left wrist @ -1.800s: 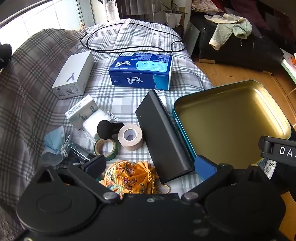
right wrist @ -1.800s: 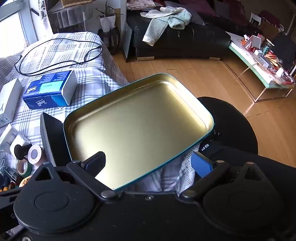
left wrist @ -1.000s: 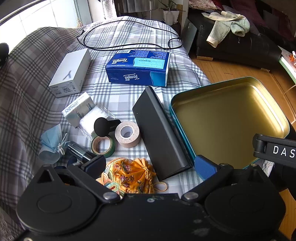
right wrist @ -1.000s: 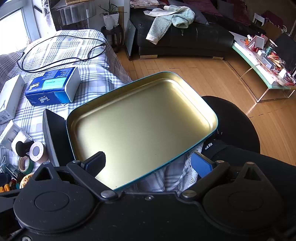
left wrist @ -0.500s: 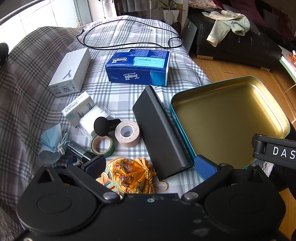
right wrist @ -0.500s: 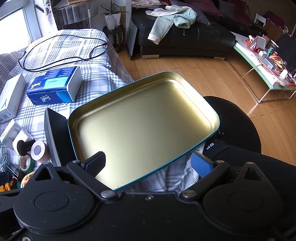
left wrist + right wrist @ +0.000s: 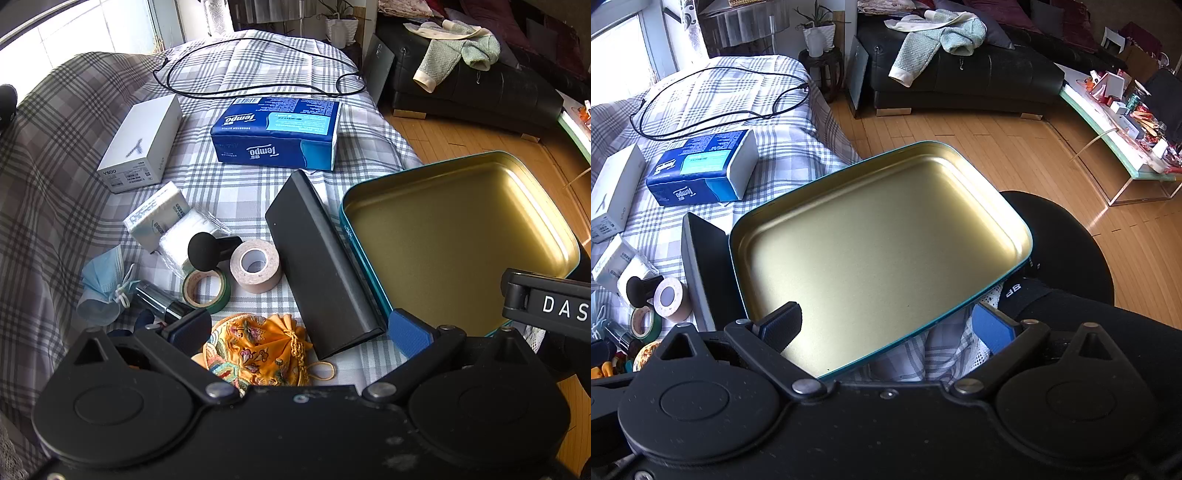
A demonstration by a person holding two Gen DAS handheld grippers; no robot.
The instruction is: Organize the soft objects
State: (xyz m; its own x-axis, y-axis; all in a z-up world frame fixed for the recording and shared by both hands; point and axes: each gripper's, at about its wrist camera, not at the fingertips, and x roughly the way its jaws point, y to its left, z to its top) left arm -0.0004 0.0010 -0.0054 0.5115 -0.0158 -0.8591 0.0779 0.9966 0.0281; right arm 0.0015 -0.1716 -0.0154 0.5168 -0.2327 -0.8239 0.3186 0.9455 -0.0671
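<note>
Orange embroidered drawstring pouch (image 7: 258, 350) lies between your spread left gripper (image 7: 295, 328) fingers; clamp its gathered neck, then carry it to the gold-lined teal tin (image 7: 461, 236); right gripper (image 7: 886, 325) likewise spread.

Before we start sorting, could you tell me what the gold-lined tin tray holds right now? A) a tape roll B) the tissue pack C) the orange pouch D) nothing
D: the tin tray shows only bare gold floor; the orange pouch lies on the cloth.
</note>
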